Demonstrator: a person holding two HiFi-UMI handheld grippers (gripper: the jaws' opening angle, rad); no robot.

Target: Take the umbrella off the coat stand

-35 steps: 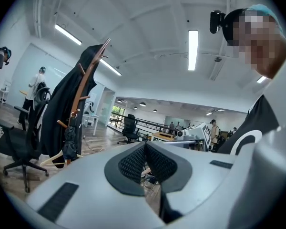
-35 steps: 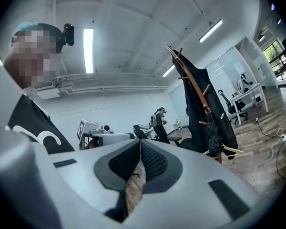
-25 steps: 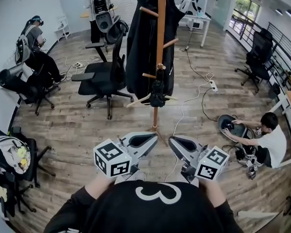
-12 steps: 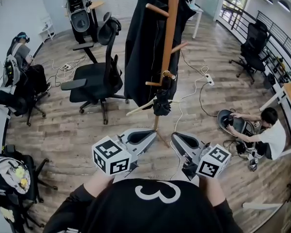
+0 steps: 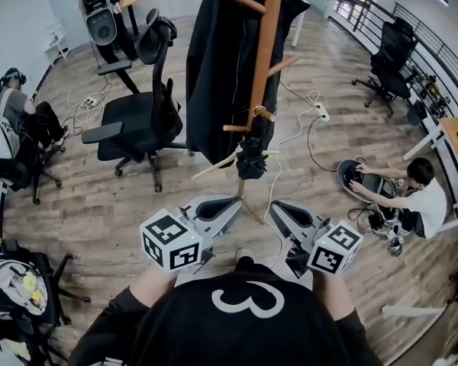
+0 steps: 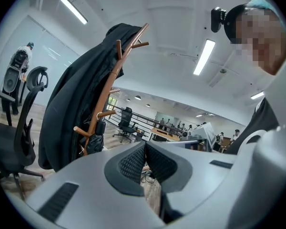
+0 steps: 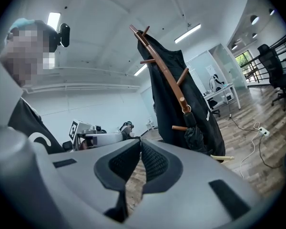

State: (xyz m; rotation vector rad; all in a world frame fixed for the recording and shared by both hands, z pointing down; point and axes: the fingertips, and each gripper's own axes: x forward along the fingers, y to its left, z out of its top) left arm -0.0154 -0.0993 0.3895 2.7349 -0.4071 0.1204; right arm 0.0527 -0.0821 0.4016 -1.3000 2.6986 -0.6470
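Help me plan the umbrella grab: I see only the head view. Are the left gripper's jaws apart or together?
Observer: Together. The left gripper view shows the left gripper shut, with nothing between its jaws.
Operator: And the right one?
Observer: The right gripper is shut and empty too, by its own view.
Operator: My view cuts off the stand's top. What is up there?
Observer: The black coat hangs over the top of the coat stand. The folded umbrella hangs lower, against the pole.
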